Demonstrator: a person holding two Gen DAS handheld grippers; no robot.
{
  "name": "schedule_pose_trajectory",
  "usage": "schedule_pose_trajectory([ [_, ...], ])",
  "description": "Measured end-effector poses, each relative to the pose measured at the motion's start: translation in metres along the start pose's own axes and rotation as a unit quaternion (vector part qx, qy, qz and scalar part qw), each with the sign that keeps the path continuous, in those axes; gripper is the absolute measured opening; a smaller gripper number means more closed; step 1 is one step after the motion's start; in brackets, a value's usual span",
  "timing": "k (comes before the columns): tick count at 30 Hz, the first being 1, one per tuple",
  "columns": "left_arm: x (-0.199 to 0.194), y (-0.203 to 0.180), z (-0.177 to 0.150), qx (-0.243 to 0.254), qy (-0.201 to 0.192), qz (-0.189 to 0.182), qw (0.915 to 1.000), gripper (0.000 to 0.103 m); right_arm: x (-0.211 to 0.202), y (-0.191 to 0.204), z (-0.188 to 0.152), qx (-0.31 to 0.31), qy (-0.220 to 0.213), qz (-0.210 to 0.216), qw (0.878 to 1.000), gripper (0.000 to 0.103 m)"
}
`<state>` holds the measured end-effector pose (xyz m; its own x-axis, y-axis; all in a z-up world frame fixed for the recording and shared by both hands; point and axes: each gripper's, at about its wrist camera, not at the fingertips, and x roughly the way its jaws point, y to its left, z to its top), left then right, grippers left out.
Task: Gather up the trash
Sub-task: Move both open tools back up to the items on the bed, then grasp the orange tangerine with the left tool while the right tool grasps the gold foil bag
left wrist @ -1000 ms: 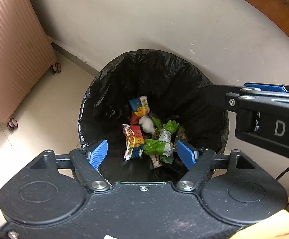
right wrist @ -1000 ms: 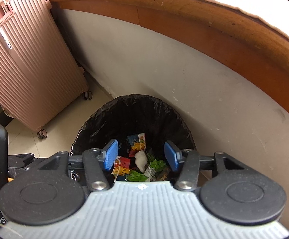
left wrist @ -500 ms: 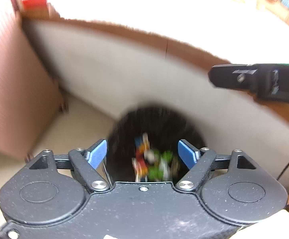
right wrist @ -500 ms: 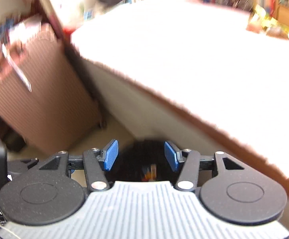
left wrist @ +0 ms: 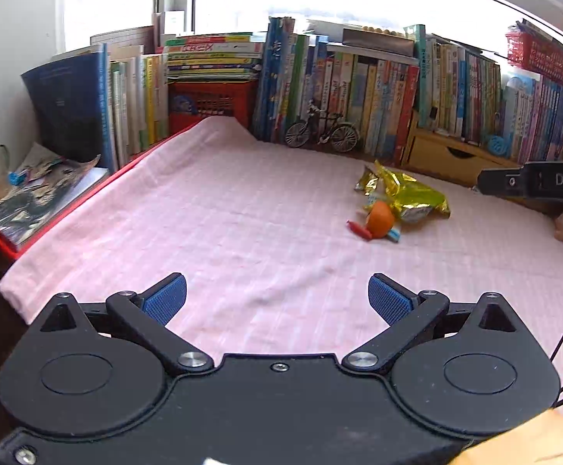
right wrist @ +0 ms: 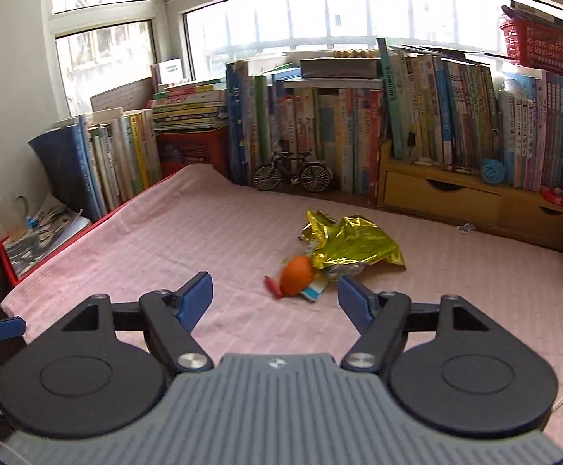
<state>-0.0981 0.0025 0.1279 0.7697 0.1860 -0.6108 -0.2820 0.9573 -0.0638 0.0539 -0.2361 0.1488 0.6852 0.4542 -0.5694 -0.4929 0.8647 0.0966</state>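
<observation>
Both our views have swung up from the bin to the pink cloth (right wrist: 165, 240). Our left gripper (left wrist: 277, 298) and right gripper (right wrist: 275, 296) have just been opening, nothing between them. Take the gold wrapper (right wrist: 353, 246) first, gripping low, then the orange peel (right wrist: 296, 270) touching it.

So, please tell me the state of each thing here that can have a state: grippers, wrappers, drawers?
left gripper: open, jaws just widened, nothing between them.
right gripper: open, jaws just widened, empty.
gold foil wrapper: crumpled, lying on the pink cloth.
orange piece: resting against the wrapper, not picked up.
small red scrap: lying flat beside the orange piece.
wooden drawers: closed.
model bicycle: upright.
</observation>
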Motion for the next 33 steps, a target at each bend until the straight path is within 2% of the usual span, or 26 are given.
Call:
schedule_pose_trajectory([
  [4,0.064,-0.050,0.022,0.023,0.016,-0.007,0.9996,0.100,0.037,-0.044,0.011,0.007,0.019,-0.020,1.000,0.085],
  [9,0.138,-0.103,0.035,0.052,0.038,-0.018,0.9978,0.095,0.086,-0.090,0.014,0.035,0.056,-0.016,0.998,0.087],
  [14,0.190,-0.132,0.046,0.055,0.067,-0.052,0.9949,0.066,0.132,-0.131,0.018,0.086,0.089,-0.002,0.992,0.088],
  [17,0.211,-0.144,0.053,0.063,0.071,-0.048,0.9943,0.061,0.163,-0.156,0.021,0.124,0.110,0.007,0.986,0.089],
  [22,0.245,-0.153,0.061,0.074,0.079,-0.038,0.9934,0.059,0.208,-0.175,0.029,0.148,0.130,0.019,0.980,0.096],
  [26,0.265,-0.154,0.060,0.071,0.099,-0.034,0.9919,0.051,0.239,-0.177,0.034,0.151,0.144,0.034,0.977,0.098],
  [33,0.280,-0.151,0.058,0.062,0.120,-0.033,0.9903,0.051,0.275,-0.168,0.033,0.138,0.166,0.051,0.975,0.100],
])
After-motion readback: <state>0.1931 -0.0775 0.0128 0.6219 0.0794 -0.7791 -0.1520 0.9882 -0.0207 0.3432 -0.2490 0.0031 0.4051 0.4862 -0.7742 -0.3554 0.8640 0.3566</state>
